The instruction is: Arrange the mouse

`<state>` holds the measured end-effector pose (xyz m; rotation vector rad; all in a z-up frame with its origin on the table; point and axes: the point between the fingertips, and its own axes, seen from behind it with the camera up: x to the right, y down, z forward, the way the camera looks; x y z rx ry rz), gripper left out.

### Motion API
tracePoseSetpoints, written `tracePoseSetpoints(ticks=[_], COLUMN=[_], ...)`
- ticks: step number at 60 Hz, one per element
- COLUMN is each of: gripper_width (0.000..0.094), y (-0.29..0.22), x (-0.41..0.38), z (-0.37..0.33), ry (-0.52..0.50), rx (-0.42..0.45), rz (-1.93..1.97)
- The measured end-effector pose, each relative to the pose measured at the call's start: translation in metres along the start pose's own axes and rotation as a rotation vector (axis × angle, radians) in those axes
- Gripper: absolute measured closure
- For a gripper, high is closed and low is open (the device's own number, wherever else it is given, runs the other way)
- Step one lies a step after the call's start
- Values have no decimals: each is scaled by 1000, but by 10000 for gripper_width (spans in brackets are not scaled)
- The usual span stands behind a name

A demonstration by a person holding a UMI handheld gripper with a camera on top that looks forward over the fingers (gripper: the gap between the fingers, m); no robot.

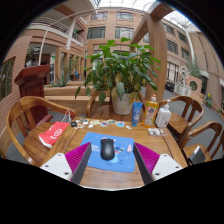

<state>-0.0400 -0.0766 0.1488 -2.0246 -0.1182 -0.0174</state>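
the tool (108, 160) is spread wide, mouse (107, 149) resting between its fingers on the blue mat (118, 158); an off-centre squeeze could skid it sideways.

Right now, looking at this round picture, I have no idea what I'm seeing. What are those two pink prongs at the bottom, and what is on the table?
There is no robot here: a person carries a hand-held tool with two fingers, and a wide-angle camera riding on it took this picture, looking forward along them. The pink prongs are the fingers' pads, parts of the tool itself. The fingers are open and hold nothing. Between them, resting on its own on a blue mouse mat, lies a black computer mouse. The mat lies on a wooden table. Beyond it stand a few bottles and a large potted plant; a red item lies off to one side. Wooden chairs surround the table, with a building courtyard behind.
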Motion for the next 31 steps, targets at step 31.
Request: tracePoseSetpoints(ticks=[31], gripper_width=[82], y=[19], x=[-14], z=[-116], ry=[-16], rx=[20], rz=[-24])
